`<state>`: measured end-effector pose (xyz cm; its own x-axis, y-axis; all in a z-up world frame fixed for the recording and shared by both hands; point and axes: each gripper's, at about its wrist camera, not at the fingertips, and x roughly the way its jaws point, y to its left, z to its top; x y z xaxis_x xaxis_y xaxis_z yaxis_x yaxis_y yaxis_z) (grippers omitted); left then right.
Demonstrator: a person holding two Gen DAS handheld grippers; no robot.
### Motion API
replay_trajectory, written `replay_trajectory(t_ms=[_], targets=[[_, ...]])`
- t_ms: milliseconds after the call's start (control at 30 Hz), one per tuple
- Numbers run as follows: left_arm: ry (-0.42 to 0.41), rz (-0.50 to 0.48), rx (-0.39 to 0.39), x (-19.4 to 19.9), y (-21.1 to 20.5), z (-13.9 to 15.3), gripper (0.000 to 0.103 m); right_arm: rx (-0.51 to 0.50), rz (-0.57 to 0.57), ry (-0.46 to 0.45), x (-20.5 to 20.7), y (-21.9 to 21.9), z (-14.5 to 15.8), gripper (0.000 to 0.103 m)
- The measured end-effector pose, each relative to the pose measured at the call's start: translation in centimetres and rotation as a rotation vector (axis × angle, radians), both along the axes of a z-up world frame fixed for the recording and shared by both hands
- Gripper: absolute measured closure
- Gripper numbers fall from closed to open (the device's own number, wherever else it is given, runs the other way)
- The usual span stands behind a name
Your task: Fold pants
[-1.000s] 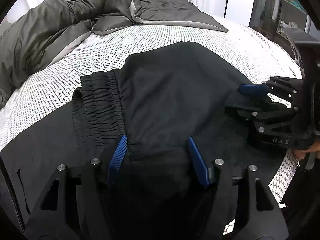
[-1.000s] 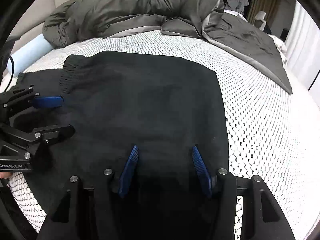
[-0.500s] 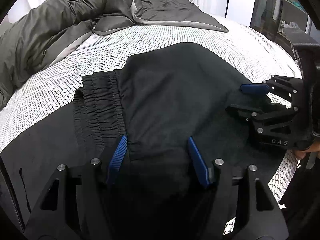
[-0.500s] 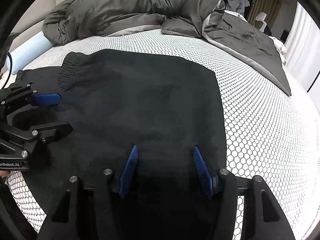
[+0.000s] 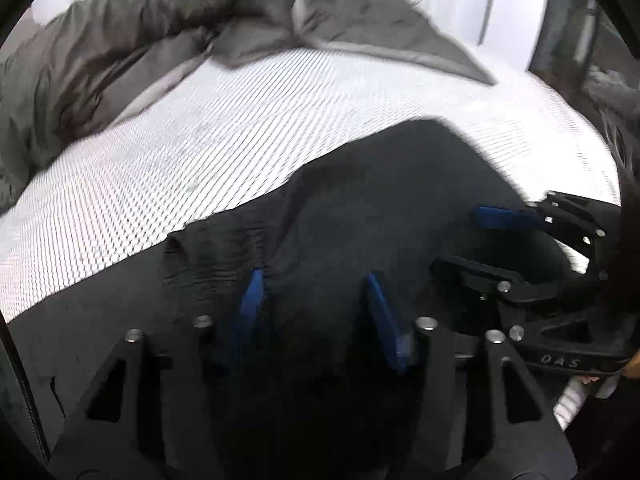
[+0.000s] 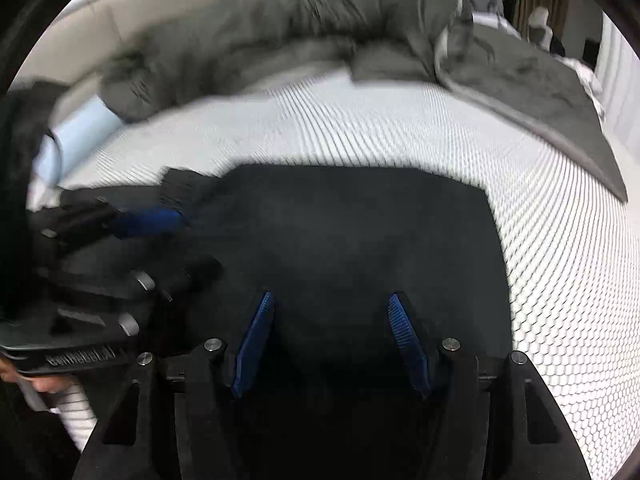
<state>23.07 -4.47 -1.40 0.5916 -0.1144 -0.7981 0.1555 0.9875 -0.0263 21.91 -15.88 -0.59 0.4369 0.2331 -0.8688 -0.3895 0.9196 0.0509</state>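
Pants of black soft cloth (image 5: 384, 216) lie folded into a broad panel on the white honeycomb-patterned bed (image 5: 224, 136), spreading ahead of and under both tongs. Left tongs (image 5: 316, 300) have their blue pads apart, one on each side of a strip of the cloth; whether they press it is unclear, as the picture is blurred. Just left of them sits the gathered elastic waistband (image 5: 212, 256), peeking out from under the folded layer. Further right, the right tongs (image 6: 332, 336) also stand apart over the near edge of the panel, with the cloth's straight right edge just beyond their right pad. Behind both, well apart, a crumpled grey duvet (image 6: 280, 40) is heaped.

By my judgement one fold is made and the bundle is still wide; at least another fold across seems left, plus squaring of the waistband side.
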Motion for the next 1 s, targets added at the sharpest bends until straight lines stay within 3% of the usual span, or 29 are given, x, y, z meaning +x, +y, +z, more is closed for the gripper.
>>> replay_trajectory(t_ms=[67,200,267,300,367,433,500,567,700,767,800,900,933,1000], targets=[[0.004,0.006,-0.031,0.1,0.8,-0.4,0.062,-0.048,-0.046,0.001,0.5,-0.9,-0.8,0.042],[-0.012,0.003,-0.068,-0.8,1.9,-0.2,0.063,-0.133,-0.176,-0.040,0.5,-4.1,0.2,0.041],[0.000,0.042,-0.041,-2.0,2.3,0.2,0.058,-0.080,-0.211,-0.071,-0.6,-5.3,1.4,0.040],[0.001,0.055,-0.046,-3.3,2.6,0.5,0.055,-0.025,-0.183,-0.069,-1.6,-5.5,1.8,0.040],[-0.029,0.027,-0.098,-6.0,2.6,0.8,0.031,0.042,-0.104,-0.069,-3.6,-5.0,2.4,0.038],[-0.029,-0.032,-0.058,-8.0,1.4,0.1,0.024,0.058,-0.020,-0.056,-5.5,-3.9,2.2,0.034],[-0.020,-0.061,0.065,-8.8,0.0,-1.3,0.023,-0.020,0.072,-0.056,-7.5,-2.3,1.3,0.033],[-0.019,-0.060,0.095,-9.3,0.1,-2.1,0.016,-0.123,0.118,-0.088,-8.8,-2.1,0.6,0.031],[-0.005,0.049,0.014,-11.2,3.2,-1.9,0.012,-0.138,-0.025,-0.133,-8.9,-5.8,1.2,0.025],[-0.035,0.120,-0.039,-13.1,5.6,-0.6,0.013,-0.080,-0.099,-0.151,-9.1,-8.0,2.0,0.025],[-0.066,0.153,-0.104,-14.5,7.2,0.4,0.013,-0.044,-0.126,-0.152,-9.1,-8.8,2.4,0.025],[-0.129,0.370,-0.213,-18.7,13.0,2.0,0.008,0.088,-0.181,-0.188,-9.6,-10.4,4.2,0.020],[-0.138,0.439,-0.235,-19.8,14.7,2.1,0.008,0.128,-0.191,-0.216,-9.9,-10.5,4.9,0.014],[-0.136,0.579,-0.312,-21.7,18.9,1.4,0.008,0.176,-0.189,-0.248,-10.3,-10.5,5.8,0.013]])
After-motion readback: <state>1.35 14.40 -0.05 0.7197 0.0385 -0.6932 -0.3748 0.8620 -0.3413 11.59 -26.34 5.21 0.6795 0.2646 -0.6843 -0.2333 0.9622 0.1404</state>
